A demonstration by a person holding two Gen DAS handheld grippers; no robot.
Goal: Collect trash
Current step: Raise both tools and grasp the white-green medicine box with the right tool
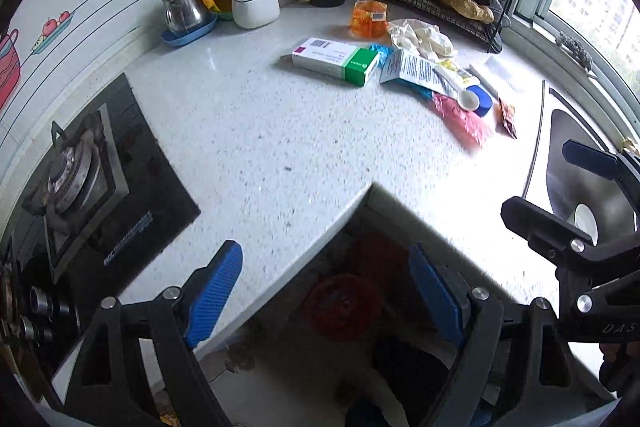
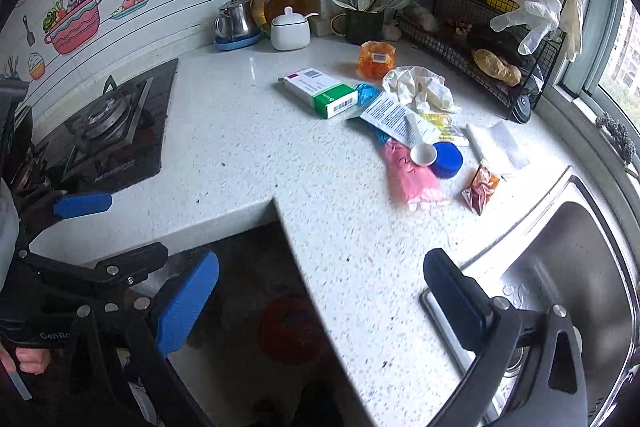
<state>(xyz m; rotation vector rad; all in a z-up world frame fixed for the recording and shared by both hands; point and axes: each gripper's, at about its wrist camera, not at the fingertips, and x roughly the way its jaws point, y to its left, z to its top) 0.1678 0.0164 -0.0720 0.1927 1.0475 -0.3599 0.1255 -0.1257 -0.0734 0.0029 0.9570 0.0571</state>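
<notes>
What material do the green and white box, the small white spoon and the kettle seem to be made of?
Green and white box: printed cardboard, matte, with sharp folded edges and a barcode. Small white spoon: probably plastic, smooth and slightly glossy. Kettle: polished metal, likely steel, with mirror-like reflections.

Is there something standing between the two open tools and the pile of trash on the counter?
Nothing visible does. Only bare countertop lies between the left tool, the right tool and the trash pile.
</notes>
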